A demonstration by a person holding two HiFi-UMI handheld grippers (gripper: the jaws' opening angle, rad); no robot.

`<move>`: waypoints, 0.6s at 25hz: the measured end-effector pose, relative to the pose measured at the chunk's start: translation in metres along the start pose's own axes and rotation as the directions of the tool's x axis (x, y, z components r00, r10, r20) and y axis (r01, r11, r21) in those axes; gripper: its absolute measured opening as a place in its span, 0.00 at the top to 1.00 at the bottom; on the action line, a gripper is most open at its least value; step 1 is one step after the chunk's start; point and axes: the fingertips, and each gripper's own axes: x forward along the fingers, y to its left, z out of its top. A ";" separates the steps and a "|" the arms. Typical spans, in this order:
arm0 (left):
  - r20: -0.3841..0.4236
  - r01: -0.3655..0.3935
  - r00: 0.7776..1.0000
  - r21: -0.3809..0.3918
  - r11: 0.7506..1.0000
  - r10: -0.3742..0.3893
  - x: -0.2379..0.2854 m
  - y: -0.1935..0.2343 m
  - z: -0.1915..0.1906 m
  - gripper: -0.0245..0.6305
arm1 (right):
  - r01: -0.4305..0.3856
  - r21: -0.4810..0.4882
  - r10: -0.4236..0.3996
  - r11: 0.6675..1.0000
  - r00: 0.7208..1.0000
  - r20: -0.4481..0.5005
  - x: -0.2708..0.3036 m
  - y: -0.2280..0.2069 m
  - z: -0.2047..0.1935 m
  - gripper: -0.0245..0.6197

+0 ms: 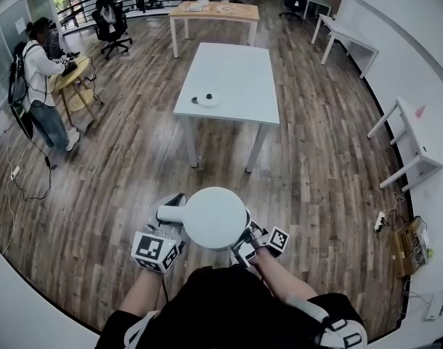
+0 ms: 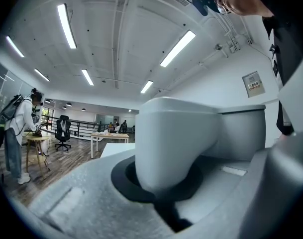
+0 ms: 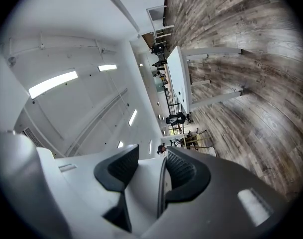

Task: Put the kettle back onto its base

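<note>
Between the closed jaws of the left gripper [image 2: 161, 185] sits a white limb of the kettle [image 2: 183, 133], which I take to be its handle, clamped tight on the person's left side. Opposite it, the right gripper [image 3: 147, 176] has its dark pads [image 3: 183, 176] only narrowly apart, and a thin white part of the kettle fills the gap, so it seems to pinch that side. From above, the kettle's round white top is close to the person's body, over the wooden floor [image 1: 119, 173], carried between both tools. Its base [image 1: 208, 100] lies well ahead, on the near end of the white table [image 1: 239, 71]. Doing this well means keeping both grips firm and the kettle upright and level, coming up to the table squarely, then centring the body over the disc before lowering straight down. I judge that a tilted or off-centre descent would miss the seat
</note>
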 end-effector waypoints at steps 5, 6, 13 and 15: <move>0.010 -0.013 1.000 0.021 1.000 0.013 0.050 -0.007 0.010 0.96 | -0.024 0.003 0.024 1.000 1.000 -0.020 0.019 0.011 0.049 0.69; 0.010 -0.013 1.000 0.024 1.000 0.013 0.060 -0.010 0.011 0.96 | -0.027 0.004 0.027 1.000 0.999 -0.021 0.021 0.012 0.060 0.69; 0.014 -0.006 1.000 0.034 0.999 0.005 0.129 -0.039 0.015 0.96 | -0.033 0.003 0.033 0.999 0.999 -0.014 0.019 0.025 0.134 0.69; 0.014 -0.008 1.000 0.033 0.999 0.007 0.146 -0.045 0.016 0.96 | -0.034 0.008 0.035 0.999 0.999 -0.012 0.018 0.028 0.151 0.69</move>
